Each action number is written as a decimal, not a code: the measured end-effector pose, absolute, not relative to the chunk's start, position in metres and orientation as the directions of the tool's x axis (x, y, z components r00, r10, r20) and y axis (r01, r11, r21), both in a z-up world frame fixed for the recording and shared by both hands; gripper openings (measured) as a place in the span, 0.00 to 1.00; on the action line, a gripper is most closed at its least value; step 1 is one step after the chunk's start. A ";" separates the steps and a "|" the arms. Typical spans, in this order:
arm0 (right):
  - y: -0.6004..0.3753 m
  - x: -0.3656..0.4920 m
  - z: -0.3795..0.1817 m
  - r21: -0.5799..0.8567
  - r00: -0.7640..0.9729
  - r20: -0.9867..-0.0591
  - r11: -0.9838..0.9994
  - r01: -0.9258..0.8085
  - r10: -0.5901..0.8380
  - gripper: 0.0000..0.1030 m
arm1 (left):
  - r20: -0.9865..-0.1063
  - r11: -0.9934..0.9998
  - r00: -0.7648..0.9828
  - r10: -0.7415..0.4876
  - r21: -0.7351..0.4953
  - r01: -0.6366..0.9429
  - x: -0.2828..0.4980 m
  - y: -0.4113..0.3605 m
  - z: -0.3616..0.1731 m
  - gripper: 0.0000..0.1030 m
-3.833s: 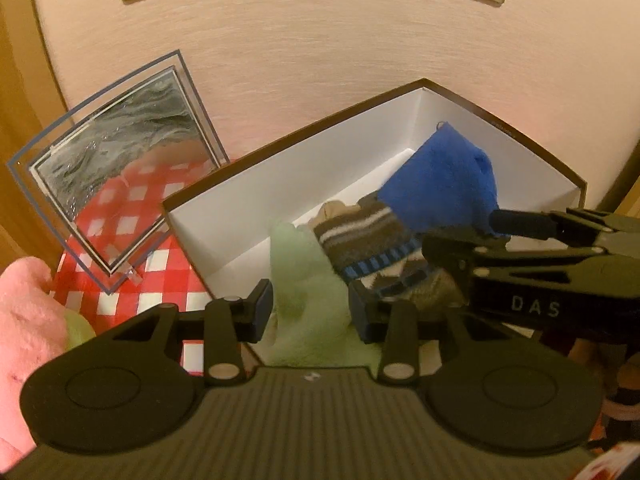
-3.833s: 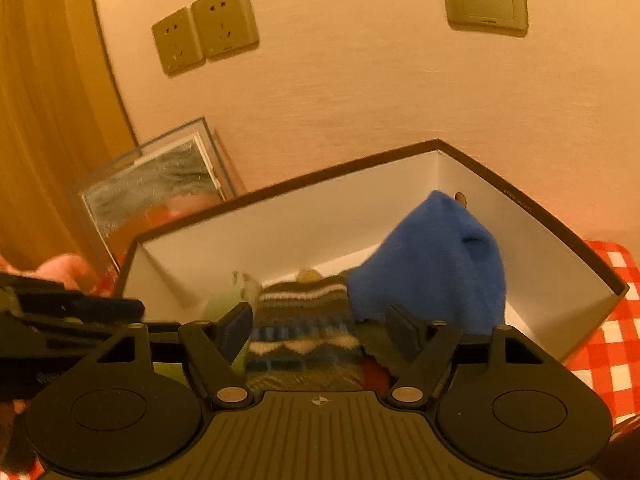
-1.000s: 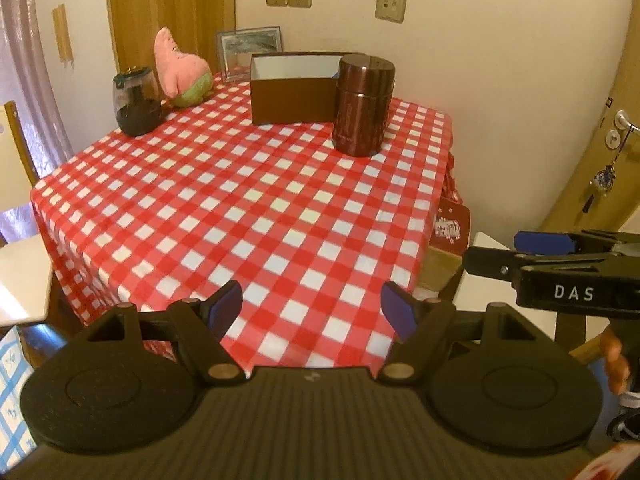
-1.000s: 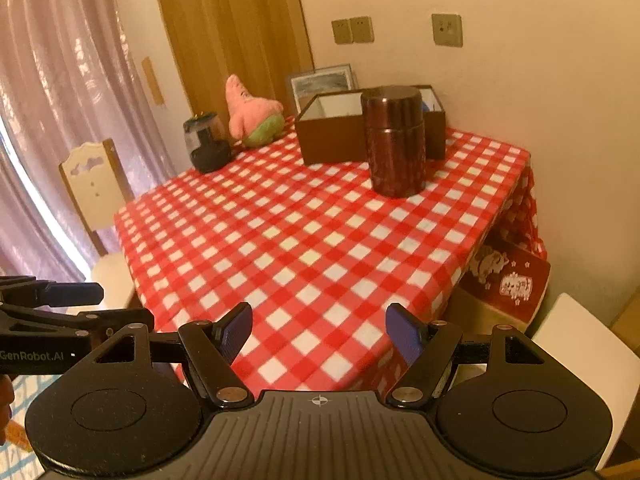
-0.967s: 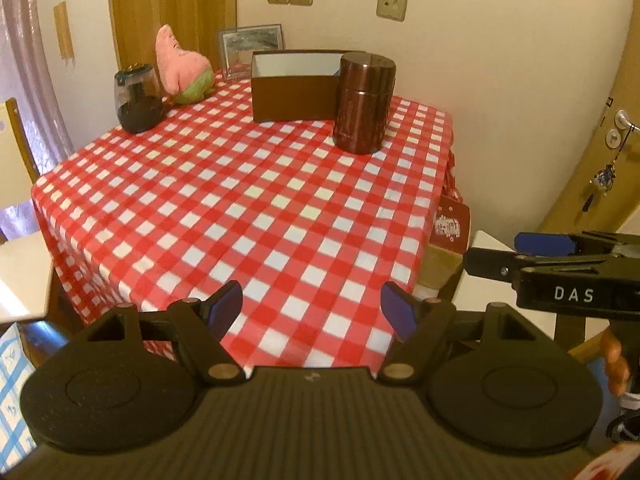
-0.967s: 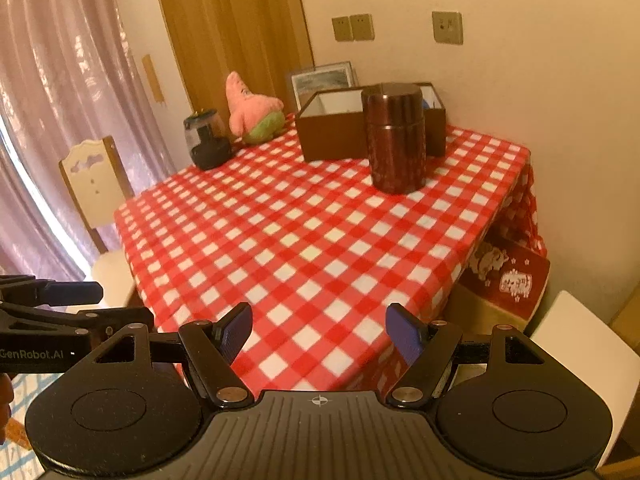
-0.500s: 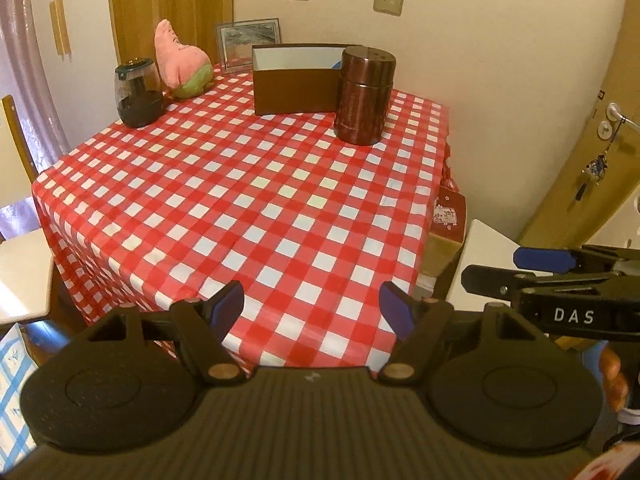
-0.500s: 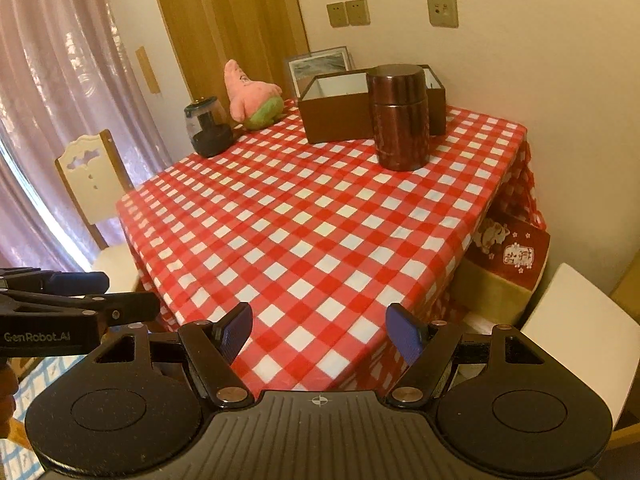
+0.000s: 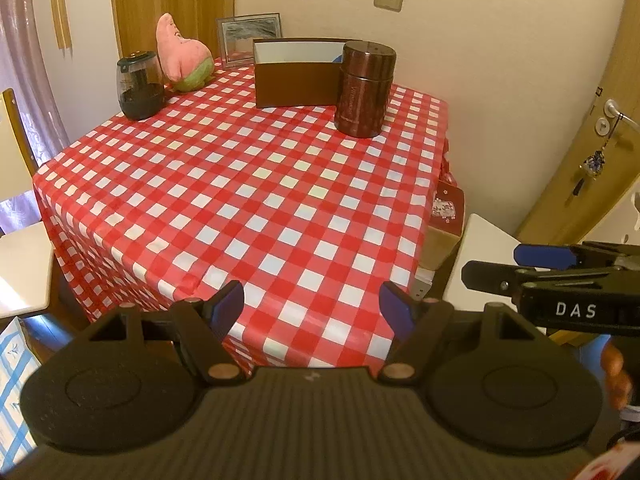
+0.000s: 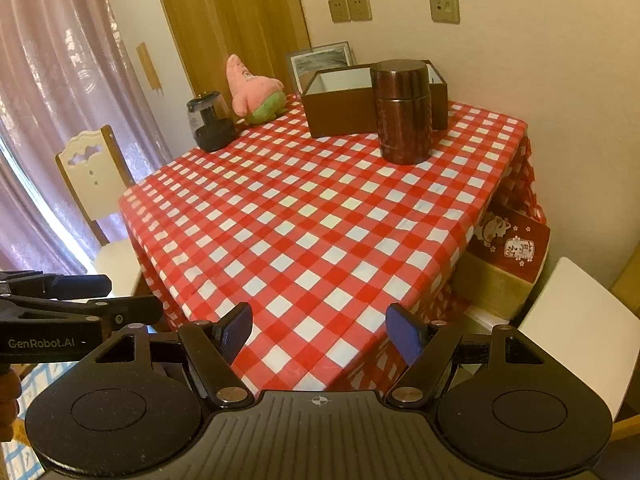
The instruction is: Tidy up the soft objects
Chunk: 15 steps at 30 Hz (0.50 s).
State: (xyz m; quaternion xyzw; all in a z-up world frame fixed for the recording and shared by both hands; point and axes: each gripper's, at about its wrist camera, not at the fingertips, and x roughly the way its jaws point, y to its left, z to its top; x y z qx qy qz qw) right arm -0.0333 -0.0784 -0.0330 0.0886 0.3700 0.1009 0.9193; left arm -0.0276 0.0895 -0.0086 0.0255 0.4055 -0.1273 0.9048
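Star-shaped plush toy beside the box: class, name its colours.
Pink star-shaped plush toy with green shorts; right wrist view is clearest.

tablecloth (image 9: 256, 184): showing red and white checks
box (image 9: 296, 80): showing brown outside, white inside
canister (image 9: 365, 88): gleaming dark reddish brown
plush (image 9: 182, 60): showing pink above, green below
jar (image 9: 140, 86): showing clear, dark at its base
pads (image 10: 402, 338): showing blue on the black grippers
curtain (image 10: 52, 120): hanging mauve
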 end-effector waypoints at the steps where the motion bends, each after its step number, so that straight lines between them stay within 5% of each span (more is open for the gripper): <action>1: -0.079 -0.035 -0.034 0.239 0.706 -0.662 0.964 -0.119 0.252 0.71 | -0.740 0.966 0.639 -0.210 -0.057 0.251 -0.028 0.090 -0.009 0.71; 15: -0.081 -0.044 -0.036 0.246 0.703 -0.662 0.962 -0.122 0.259 0.71 | -0.742 0.966 0.636 -0.210 -0.056 0.253 -0.032 0.086 -0.008 0.71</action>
